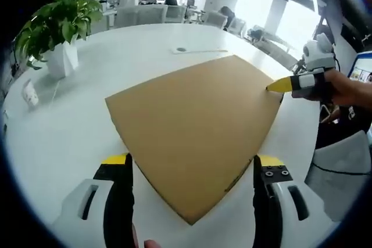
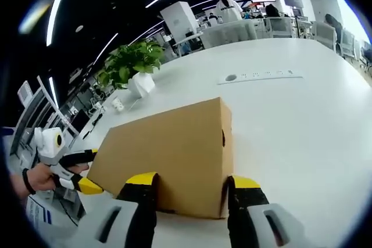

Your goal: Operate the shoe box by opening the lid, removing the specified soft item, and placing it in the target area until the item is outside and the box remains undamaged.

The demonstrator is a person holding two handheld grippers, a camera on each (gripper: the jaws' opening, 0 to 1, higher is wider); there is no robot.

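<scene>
Two views give us the same brown cardboard shoe box (image 1: 195, 135) on a white table (image 1: 70, 132), its lid shut.

In the left gripper view, at the far left, we see a potted plant (image 1: 55, 27) in a white pot, with a small white object (image 1: 30, 93) lying below it on the tabletop. The box fills the middle of the frame, its flat top turned toward us like a diamond, its nearest corner pointing down between the jaws of the left gripper (image 1: 192, 164). Those jaws stand wide apart, one at each lower side of that corner, and we cannot tell whether they touch the cardboard. At the right edge the right gripper (image 1: 282, 85) comes in, held by a hand (image 1: 349, 88), its yellow tip at the box's right corner.

In the right gripper view, at the lower left, we see the left gripper (image 2: 81, 172) held in a hand (image 2: 38, 178), its yellow tip against the box's (image 2: 168, 149) left end. The plant (image 2: 131, 62) sits in the upper left, behind the box. At the bottom centre the right gripper (image 2: 192, 187) has its jaws spread wide, straddling the box's near lower corner; a small round hole shows on the right-hand face. A power strip (image 2: 261, 75) lies on the table beyond.
</scene>
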